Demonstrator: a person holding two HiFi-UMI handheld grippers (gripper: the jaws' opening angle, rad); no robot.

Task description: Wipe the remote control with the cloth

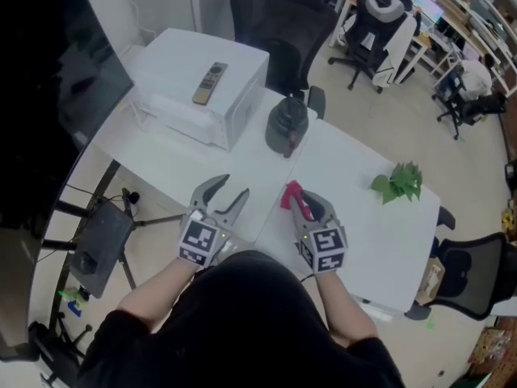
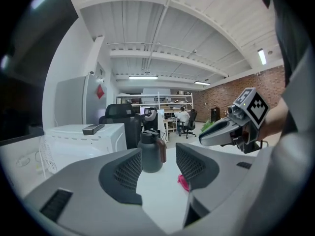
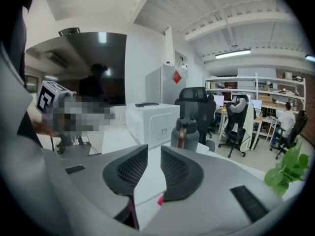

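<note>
The remote control [image 1: 209,82] [image 2: 92,129] lies on top of a white box [image 1: 242,111] at the table's far left, well away from both grippers. A pink-red cloth [image 1: 289,194] stands bunched at my right gripper [image 1: 302,199]. In the right gripper view its jaws [image 3: 154,168] are nearly together, and the cloth [image 3: 160,199] shows low between them. My left gripper [image 1: 234,186] [image 2: 158,166] hovers open beside it with nothing between its fingers. The left gripper view shows a bit of the cloth [image 2: 183,182] past its right jaw.
A dark jug [image 1: 287,125] [image 2: 150,156] stands mid-table between the grippers and the box. A green plant sprig [image 1: 400,183] lies at the right of the white table [image 1: 355,225]. Office chairs [image 1: 275,23] stand beyond the far edge. A device on a stand [image 1: 97,245] is on the floor at the left.
</note>
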